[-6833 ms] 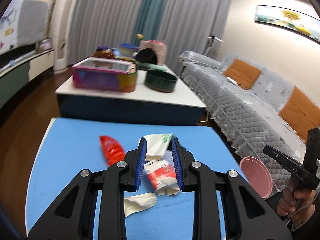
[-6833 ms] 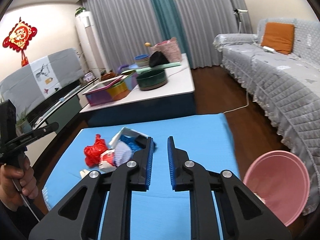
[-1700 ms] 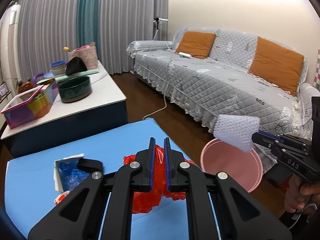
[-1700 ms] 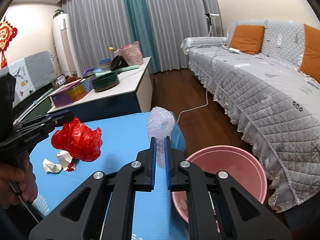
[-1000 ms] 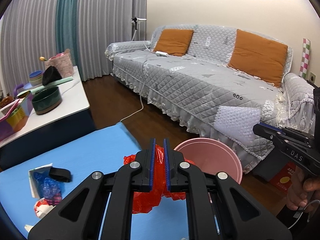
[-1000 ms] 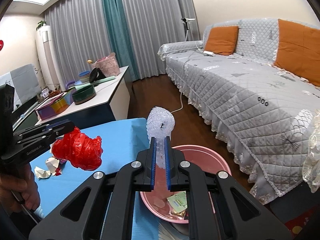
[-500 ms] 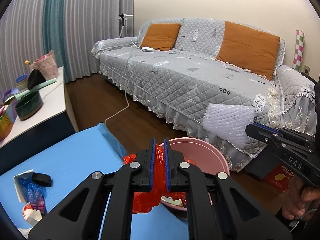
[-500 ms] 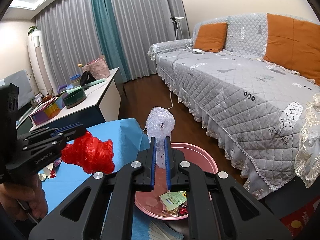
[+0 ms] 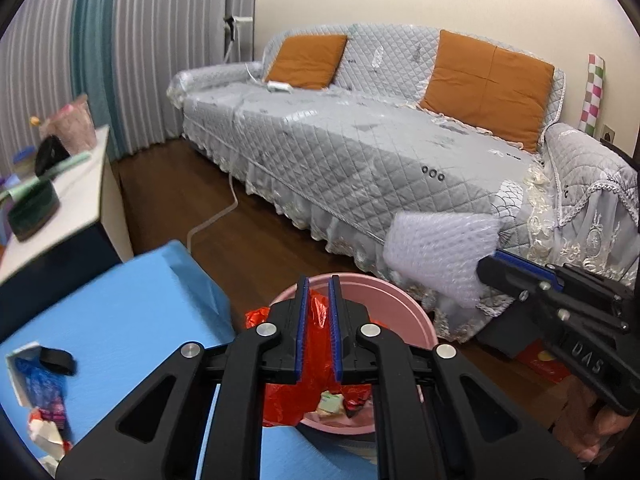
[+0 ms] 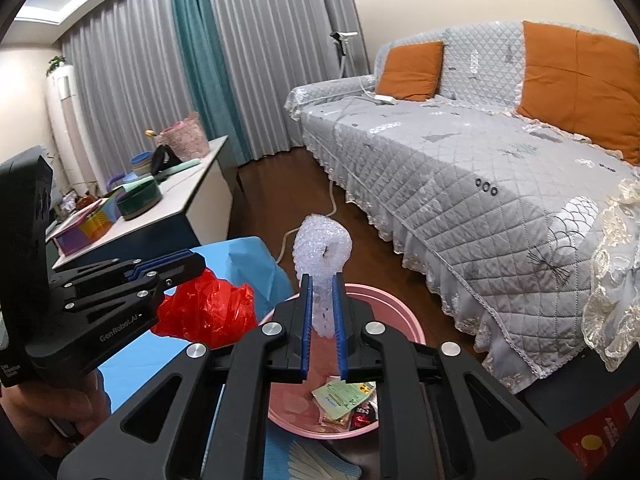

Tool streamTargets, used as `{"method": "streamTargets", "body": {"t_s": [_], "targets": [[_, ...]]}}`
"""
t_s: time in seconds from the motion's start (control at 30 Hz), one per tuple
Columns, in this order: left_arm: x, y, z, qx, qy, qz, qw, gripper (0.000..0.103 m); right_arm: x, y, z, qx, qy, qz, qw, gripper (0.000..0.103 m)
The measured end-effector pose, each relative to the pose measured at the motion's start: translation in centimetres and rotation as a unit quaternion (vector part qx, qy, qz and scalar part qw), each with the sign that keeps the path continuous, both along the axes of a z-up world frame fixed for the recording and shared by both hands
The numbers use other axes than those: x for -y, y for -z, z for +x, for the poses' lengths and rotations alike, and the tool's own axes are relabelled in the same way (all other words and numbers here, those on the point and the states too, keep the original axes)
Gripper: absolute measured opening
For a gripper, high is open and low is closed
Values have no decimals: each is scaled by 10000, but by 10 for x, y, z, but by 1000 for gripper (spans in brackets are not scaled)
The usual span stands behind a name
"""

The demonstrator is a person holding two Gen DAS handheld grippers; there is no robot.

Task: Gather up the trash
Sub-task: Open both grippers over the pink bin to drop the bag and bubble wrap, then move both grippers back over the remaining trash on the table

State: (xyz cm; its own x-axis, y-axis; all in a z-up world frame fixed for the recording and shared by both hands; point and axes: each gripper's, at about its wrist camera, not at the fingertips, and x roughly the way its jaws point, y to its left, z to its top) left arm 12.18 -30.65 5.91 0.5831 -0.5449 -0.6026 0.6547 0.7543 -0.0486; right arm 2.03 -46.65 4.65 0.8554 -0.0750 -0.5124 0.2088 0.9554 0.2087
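Since half a second ago both grippers have shifted further over the round pink plastic basin (image 9: 416, 320); left gripper (image 9: 317, 280) stays clenched on the crumpled red plastic bag (image 10: 208, 308); right gripper (image 10: 322, 278) grasps the clear bubble-wrap wad (image 10: 322, 252); blue tabletop (image 9: 120, 320) behind; grey quilted sofa (image 9: 360, 152) beyond, over the wooden floor (image 9: 256, 248).
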Motion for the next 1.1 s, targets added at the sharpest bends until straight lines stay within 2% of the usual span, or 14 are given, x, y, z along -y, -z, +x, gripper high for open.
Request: {"method": "streamTargets", "body": {"t_s": [0.03,0.07,0.23,0.57,0.93,1.1], "targets": [[0,2,1,-15,-31,15,10000,15,1,1,1,-37,11,19,10000,38],[-2,2,2,1,-79,30,10000,18,1,2,1,-53,53,41,10000,47],[-15,-2,5,-84,-214,-82,9997,18,3,0,-2,-4,98,109,9999,47],[-52,-12,3,78,-475,-73,9988,18,-17,-8,5,120,-67,255,9996,48],[-138,-24,7,240,-1102,-154,9935,18,-76,-18,26,276,-639,208,9974,45],[-183,-28,9,281,-1437,-212,9890,18,-107,-21,37,316,-965,192,9946,38]]}}
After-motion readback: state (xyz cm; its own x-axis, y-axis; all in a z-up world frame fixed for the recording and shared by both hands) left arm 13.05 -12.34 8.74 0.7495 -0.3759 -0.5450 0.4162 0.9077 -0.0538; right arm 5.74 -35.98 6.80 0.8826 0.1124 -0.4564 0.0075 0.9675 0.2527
